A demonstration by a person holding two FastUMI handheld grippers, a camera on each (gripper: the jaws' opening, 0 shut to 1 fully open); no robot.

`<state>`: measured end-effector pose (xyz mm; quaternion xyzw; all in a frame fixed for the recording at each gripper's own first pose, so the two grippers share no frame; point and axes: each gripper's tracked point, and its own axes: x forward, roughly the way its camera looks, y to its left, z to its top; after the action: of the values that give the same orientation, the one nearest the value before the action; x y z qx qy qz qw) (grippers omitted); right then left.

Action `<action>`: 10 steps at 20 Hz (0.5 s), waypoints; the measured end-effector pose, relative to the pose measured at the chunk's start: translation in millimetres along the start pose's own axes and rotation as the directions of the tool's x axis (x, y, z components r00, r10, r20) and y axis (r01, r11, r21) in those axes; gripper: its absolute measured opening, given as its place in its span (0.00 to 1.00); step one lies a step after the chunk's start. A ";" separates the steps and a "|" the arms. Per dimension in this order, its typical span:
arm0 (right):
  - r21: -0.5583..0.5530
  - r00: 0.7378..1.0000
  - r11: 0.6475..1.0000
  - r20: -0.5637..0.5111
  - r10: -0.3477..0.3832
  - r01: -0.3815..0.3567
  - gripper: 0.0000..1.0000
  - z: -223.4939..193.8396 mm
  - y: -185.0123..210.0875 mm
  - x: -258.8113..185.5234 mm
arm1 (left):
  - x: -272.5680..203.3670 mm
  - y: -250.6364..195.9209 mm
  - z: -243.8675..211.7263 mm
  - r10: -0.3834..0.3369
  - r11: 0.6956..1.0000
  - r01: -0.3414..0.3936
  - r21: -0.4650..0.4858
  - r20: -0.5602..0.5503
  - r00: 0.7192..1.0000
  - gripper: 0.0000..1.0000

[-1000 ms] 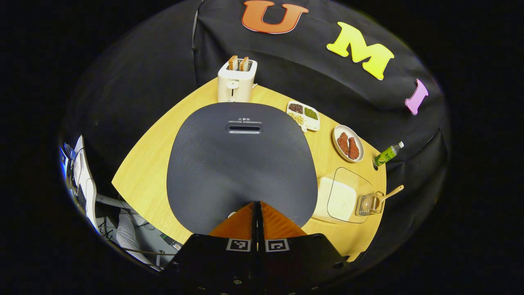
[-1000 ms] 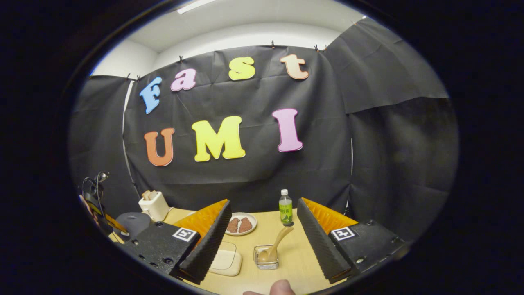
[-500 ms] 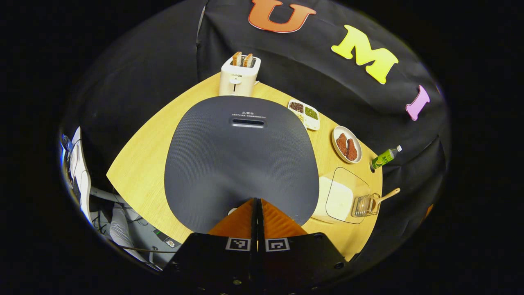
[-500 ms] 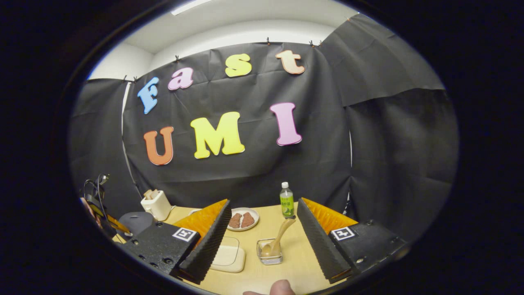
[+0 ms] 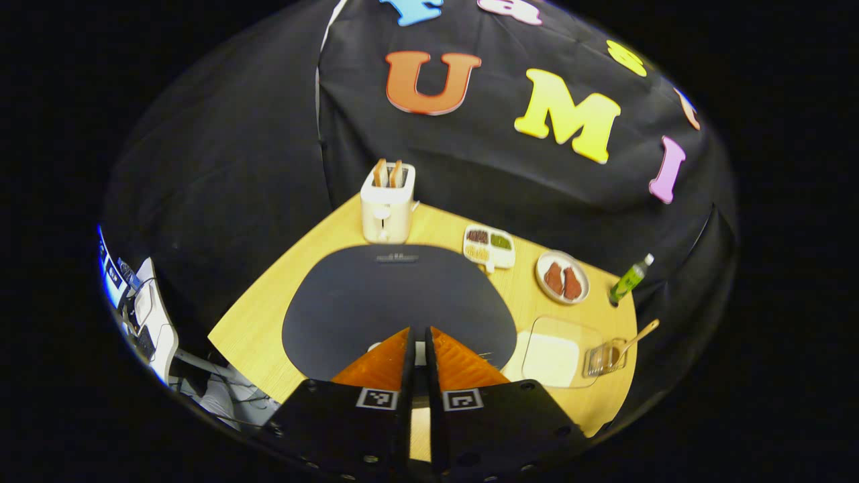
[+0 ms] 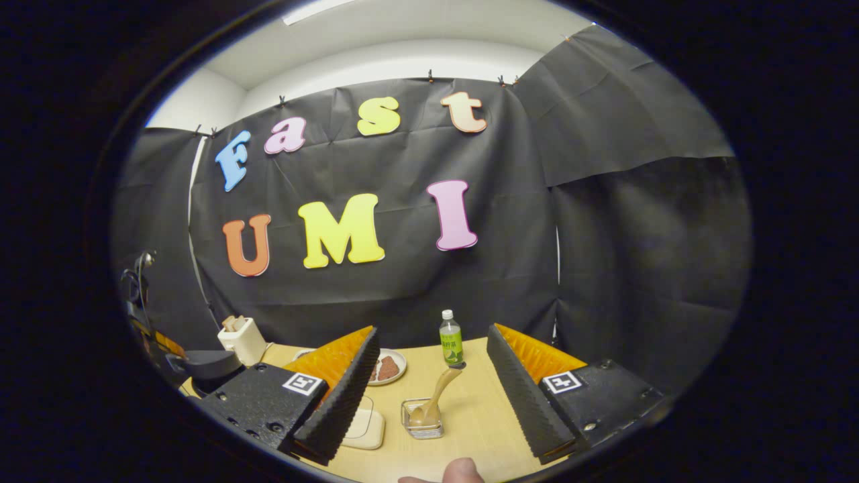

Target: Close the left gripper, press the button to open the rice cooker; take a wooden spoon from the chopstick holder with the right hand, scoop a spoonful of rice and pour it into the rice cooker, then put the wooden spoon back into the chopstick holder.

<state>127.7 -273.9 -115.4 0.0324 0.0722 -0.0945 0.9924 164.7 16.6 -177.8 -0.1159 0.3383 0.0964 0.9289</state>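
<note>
- Left gripper [image 5: 417, 339], nearly closed and empty, hangs over the cooker [image 5: 396, 302], lid down.
- Right gripper [image 6: 433, 376], wide open, empty; ahead, the holder [image 6: 423, 419] contains the spoon [image 6: 435, 401].
- Box [image 5: 551, 359] holds rice.

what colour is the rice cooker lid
Dark grey rice cooker lid, best in the left gripper view.

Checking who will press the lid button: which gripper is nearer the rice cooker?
Left. The left gripper hangs just over the rice cooker; the right gripper sits off beside it, facing the wooden spoon.
</note>
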 end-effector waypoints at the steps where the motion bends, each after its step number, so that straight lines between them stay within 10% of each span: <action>1: -0.003 1.000 1.000 0.003 0.000 0.000 1.00 2.3 0.1 -1.3 | -6.9 -6.6 16.7 -0.013 1.000 0.014 -0.013 0.052 0.999 0.16; 4: -0.011 1.000 1.000 0.015 0.003 -0.003 1.00 9.8 -0.7 -3.7 | -21.6 -16.9 55.6 -0.056 0.998 0.056 0.003 0.193 0.980 0.52; 5: -0.014 1.000 1.000 0.018 0.004 -0.004 1.00 11.3 -1.2 -3.5 | -24.3 -18.5 65.2 -0.047 0.999 0.044 0.017 0.225 0.973 0.48; 7: -0.021 1.000 1.000 0.022 0.003 -0.003 1.00 14.8 -4.1 -4.3 | -33.0 -28.8 89.0 -0.068 0.997 0.054 0.056 0.299 0.952 0.81; 10: -0.029 0.999 1.000 0.032 0.001 0.000 1.00 20.1 -6.0 -7.8 | -47.8 -37.3 105.6 -0.094 0.994 0.066 0.087 0.374 0.923 0.98</action>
<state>121.7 -280.0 -94.7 0.0167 0.0576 -0.0937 0.9938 202.3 5.9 -62.5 -0.0750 0.1517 0.0662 0.9834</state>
